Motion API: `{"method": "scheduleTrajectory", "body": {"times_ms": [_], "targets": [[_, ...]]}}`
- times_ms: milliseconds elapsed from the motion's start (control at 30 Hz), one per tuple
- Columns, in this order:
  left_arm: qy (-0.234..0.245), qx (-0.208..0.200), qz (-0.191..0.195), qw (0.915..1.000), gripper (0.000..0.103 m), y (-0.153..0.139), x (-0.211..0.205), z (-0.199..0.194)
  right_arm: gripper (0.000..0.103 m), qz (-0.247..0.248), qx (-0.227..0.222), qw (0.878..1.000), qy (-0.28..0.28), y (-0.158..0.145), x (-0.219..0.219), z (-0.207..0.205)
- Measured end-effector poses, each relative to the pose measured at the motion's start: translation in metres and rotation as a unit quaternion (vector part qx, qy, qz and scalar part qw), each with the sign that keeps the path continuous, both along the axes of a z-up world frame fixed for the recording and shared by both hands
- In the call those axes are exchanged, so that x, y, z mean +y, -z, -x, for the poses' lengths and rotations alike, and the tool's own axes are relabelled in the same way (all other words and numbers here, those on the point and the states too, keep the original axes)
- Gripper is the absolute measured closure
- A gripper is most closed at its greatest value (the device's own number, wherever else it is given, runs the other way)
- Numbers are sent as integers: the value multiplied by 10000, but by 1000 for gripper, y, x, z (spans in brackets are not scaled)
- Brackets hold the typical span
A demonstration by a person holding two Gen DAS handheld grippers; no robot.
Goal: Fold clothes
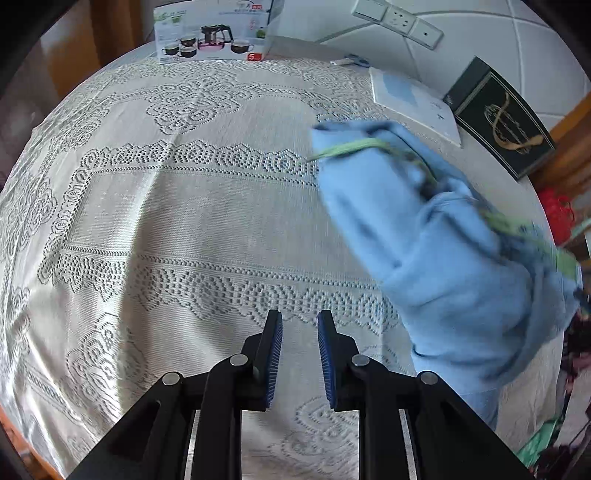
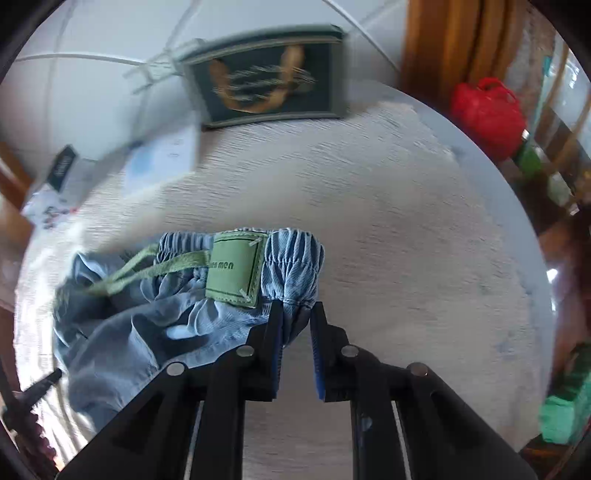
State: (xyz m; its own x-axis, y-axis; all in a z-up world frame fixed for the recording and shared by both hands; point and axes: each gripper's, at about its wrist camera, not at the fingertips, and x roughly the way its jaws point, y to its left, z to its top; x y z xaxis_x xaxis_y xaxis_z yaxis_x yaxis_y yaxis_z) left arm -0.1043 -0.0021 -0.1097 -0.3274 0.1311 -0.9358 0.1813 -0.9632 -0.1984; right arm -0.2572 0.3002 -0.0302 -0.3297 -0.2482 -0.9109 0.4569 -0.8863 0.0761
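A pair of light blue denim shorts [image 1: 436,251] with a green drawstring hangs in the air at the right of the left wrist view, blurred by motion. My left gripper [image 1: 300,321] is open and empty over the lace tablecloth [image 1: 184,221], left of the shorts. In the right wrist view my right gripper [image 2: 296,314] is shut on the elastic waistband of the shorts [image 2: 291,266], next to a green label patch [image 2: 236,269]. The legs bunch down to the left.
A tea set box [image 1: 212,33] stands at the table's far edge. A white booklet [image 1: 413,103] and a dark green box [image 1: 502,118] lie at the far right. A red bag [image 2: 487,110] sits beyond the table's right edge.
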Motion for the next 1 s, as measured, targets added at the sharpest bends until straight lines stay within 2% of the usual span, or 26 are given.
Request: {"method": "scheduleTrajectory", "body": {"times_ms": [167, 233, 300, 400, 433, 467, 533, 633, 767, 867, 933, 1000], "targets": [[-180, -51, -104, 9998, 82, -2, 19, 15, 89, -178, -141, 9997, -60, 9, 24, 20], [-131, -20, -135, 9998, 82, -5, 28, 26, 85, -249, -198, 9995, -84, 12, 34, 28], [-90, 8, -75, 9999, 82, -6, 37, 40, 85, -320, -254, 9991, -108, 16, 44, 36], [-127, 3, -182, 9998, 82, -7, 41, 57, 84, -426, -339, 9984, -143, 21, 59, 48], [-129, 2, -220, 9997, 82, -7, 42, 61, 80, -462, -367, 9981, -155, 23, 63, 52], [-129, 1, -257, 9996, 82, -6, 44, 65, 78, -467, -418, 9978, -229, 26, 56, 54], [-99, -36, -302, 9995, 82, -3, 48, 77, 62, -459, -534, 9967, -413, 33, 35, 58], [-77, -141, -357, 9992, 82, 7, 53, 94, 53, -448, -707, 9941, -689, 44, 3, 63], [2, -392, -255, 9989, 82, 26, 64, 115, 49, -447, -928, 9890, -1058, 61, -40, 68], [117, -535, 15, 9985, 82, 41, 75, 126, 48, -602, -969, 9848, -1313, 80, -72, 71], [175, -445, 212, 9986, 83, 40, 81, 129, 47, -672, -1008, 9824, -1423, 90, -84, 72], [190, -476, 337, 9981, 89, 41, 84, 131, 47, -689, -1074, 9797, -1548, 100, -91, 75]]}}
